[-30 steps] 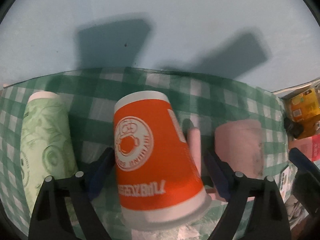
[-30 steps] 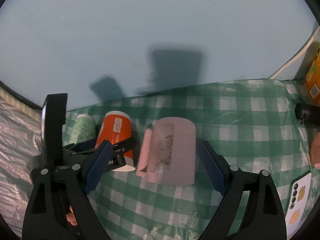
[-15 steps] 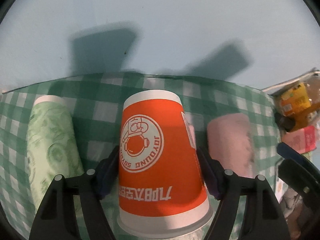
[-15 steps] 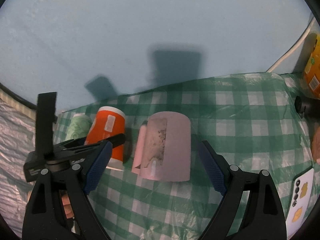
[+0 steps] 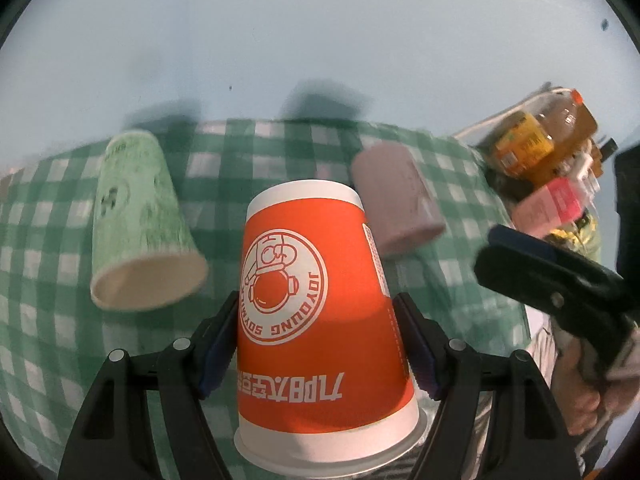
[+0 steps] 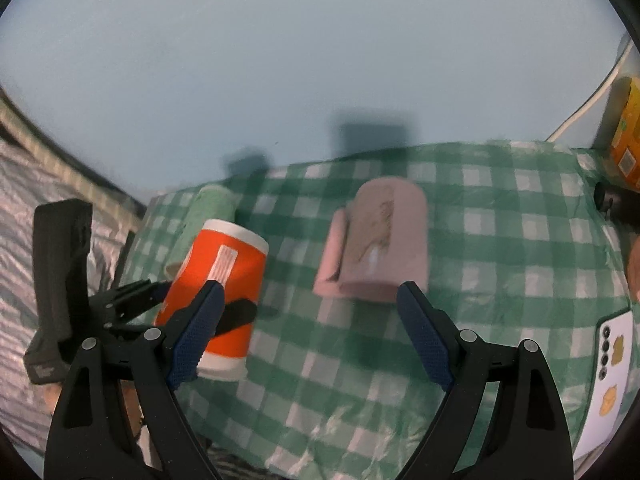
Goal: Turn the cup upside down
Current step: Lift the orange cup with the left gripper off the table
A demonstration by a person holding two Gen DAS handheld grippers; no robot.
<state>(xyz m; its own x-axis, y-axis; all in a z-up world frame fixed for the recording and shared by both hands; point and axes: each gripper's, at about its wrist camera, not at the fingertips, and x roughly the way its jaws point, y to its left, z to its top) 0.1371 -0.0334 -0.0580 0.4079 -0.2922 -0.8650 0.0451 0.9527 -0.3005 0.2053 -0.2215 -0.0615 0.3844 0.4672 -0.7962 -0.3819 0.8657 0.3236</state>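
Through my left wrist camera, my left gripper [image 5: 320, 344] clamps the orange cup [image 5: 316, 304] on both sides, base up and rim toward me, lifted above the green checked cloth [image 5: 60, 216]. A green cup [image 5: 140, 224] and a pink mug [image 5: 396, 204] lie beyond it. Through my right wrist camera, my right gripper [image 6: 308, 336] is spread wide and holds nothing; the orange cup [image 6: 224, 280] hangs at left in the other gripper, the pink mug [image 6: 384, 248] lies ahead.

Left of your orange cup [image 5: 320, 320]: green cup [image 5: 140, 232] close by
Right of it: pink mug [image 6: 380, 248], then open checked cloth [image 6: 500, 280]
Far right: bottle [image 5: 544, 140], phone [image 6: 612, 368]
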